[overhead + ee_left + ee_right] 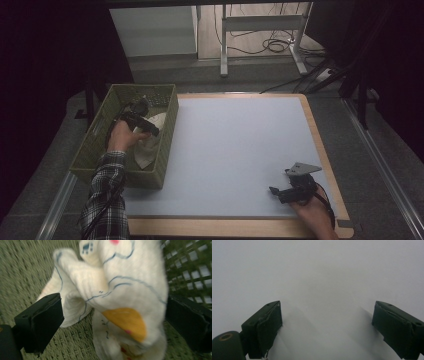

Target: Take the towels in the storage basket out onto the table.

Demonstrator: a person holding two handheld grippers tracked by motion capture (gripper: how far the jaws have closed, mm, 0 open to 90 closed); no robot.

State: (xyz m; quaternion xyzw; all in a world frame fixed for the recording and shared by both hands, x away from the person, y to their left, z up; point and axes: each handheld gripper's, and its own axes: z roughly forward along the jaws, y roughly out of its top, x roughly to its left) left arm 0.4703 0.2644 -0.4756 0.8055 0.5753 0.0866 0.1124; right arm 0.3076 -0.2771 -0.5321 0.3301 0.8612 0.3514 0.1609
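One green basket (100,145) is set at the table's (235,150) left edge, one white printed cloth (150,145) lying inside it, likely for taking out. The left gripper (145,126) is lowered into the basket, jaws spread wide on either side of the cloth (120,290), not yet clamped. Right of the basket, well apart, one right gripper (282,192) is rested on the bare table, jaws apart and empty, apparently kept waiting.

Basket (167,130) sits at bench (235,145) left edge. Cloth (150,145) lies in basket, toward its right wall. Left tool (142,125) is inside basket, jaws either side of cloth. Right tool (285,192) is over bench front-right corner, well apart from basket.
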